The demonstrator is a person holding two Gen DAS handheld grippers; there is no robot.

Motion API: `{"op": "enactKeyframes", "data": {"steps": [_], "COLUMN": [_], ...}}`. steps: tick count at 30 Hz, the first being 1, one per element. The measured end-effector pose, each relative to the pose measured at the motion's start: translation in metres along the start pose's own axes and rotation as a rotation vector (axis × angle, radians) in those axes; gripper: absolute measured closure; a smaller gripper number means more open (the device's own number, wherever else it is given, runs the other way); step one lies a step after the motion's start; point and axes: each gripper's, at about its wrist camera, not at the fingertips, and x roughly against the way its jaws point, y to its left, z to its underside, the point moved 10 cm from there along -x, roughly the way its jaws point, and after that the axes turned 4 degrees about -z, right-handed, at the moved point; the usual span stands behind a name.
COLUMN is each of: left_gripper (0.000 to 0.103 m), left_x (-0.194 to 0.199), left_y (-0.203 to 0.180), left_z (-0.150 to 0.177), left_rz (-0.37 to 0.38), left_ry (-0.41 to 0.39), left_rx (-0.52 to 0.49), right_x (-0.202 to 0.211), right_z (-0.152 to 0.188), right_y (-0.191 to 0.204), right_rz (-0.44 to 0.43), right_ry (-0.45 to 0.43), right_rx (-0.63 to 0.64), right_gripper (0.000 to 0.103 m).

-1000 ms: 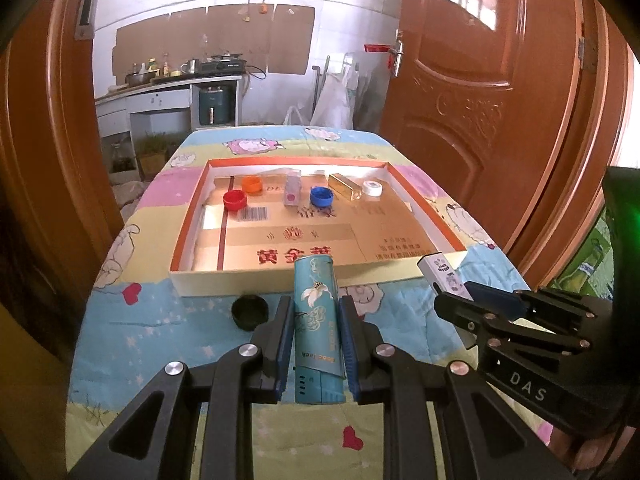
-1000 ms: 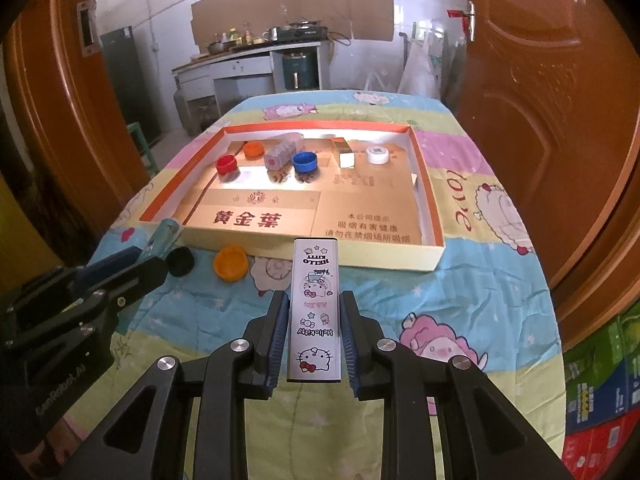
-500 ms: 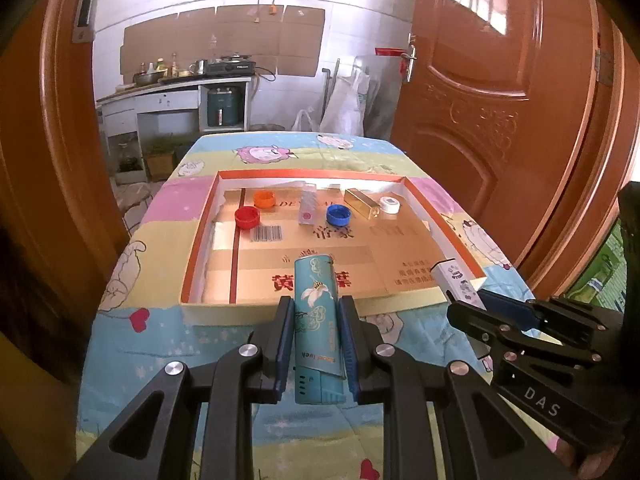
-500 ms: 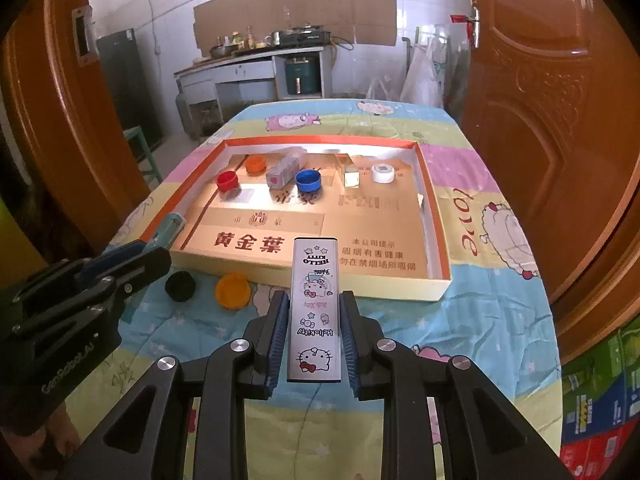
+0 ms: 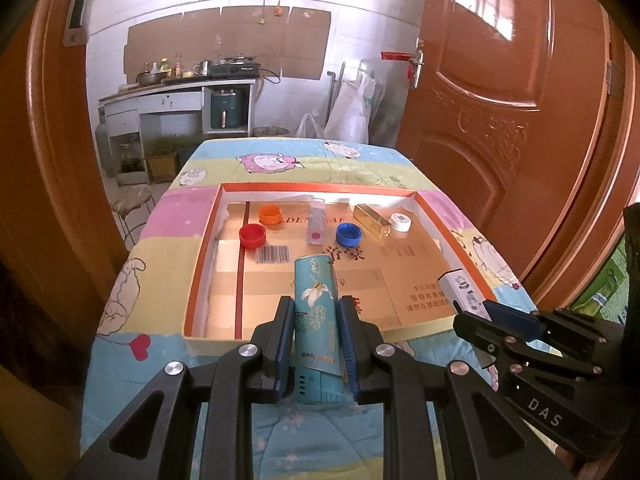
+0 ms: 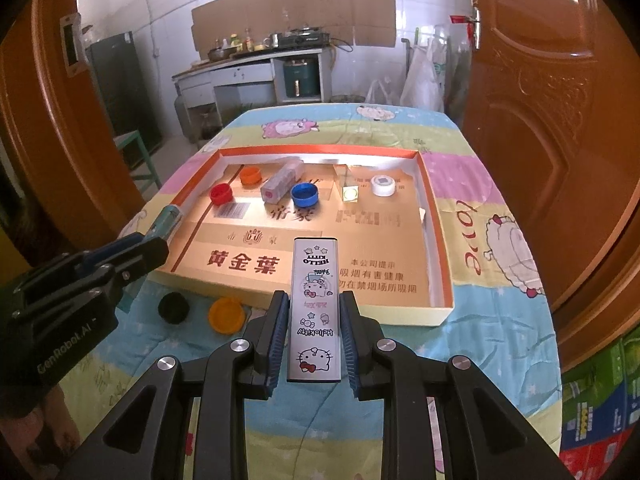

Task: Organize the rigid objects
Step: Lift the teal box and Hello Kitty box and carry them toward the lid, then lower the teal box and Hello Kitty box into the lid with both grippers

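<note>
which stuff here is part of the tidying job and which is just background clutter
Part of the job:
- teal tube in the left claw
- white cartoon box in the right claw
- cardboard tray with red cap, blue cap, gold box inside
- black cap and orange cap on the blanket

Just lying about:
- wooden door
- kitchen counter

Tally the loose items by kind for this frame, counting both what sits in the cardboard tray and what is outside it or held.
Bottle caps: 5 (red, orange, blue, black, orange-yellow)
Lighters: 2 (teal lighter, Hello Kitty lighter)
Clear plastic case: 1
Gold box: 1
White round piece: 1
Total: 10
</note>
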Motion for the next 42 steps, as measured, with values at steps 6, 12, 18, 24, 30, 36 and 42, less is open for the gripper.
{"op": "enactKeyframes", "data": {"steps": [6, 12, 18, 24, 30, 36, 42], "left_gripper": [0.08, 0.08, 0.08, 0.08, 0.08, 0.08, 0.08], "left_x": [-0.008, -0.018, -0.029, -0.043, -0.061, -0.078, -0.095], "left_y": [0.002, 0.005, 0.006, 0.007, 0.009, 0.01, 0.012], "left_z": [-0.009, -0.019, -0.029, -0.037, -0.043, -0.048, -0.052], "left_rz": [-0.004, -0.007, -0.012, -0.016, -0.021, -0.027, -0.036], "left_ry": [-0.001, 0.001, 0.007, 0.015, 0.035, 0.056, 0.07], "left_rx": [0.01, 0.015, 0.014, 0.014, 0.017, 0.014, 0.014], "right_x": [-0.007, -0.014, -0.024, -0.034, -0.046, -0.06, -0.074], "right_z": [-0.012, -0.021, -0.031, -0.04, -0.05, -0.056, -0.06], "right_y": [-0.007, -0.015, -0.027, -0.042, -0.054, -0.061, -0.069], "right_rz": [-0.001, 0.002, 0.006, 0.015, 0.021, 0.018, 0.015], "right_ry": [-0.005, -0.012, -0.013, -0.013, -0.015, -0.006, 0.002], "right_rx": [-0.009, -0.026, -0.046, -0.073, -0.082, -0.091, -0.105], "right_gripper": [0.077, 0.077, 0.077, 0.077, 0.077, 0.077, 0.077]}}
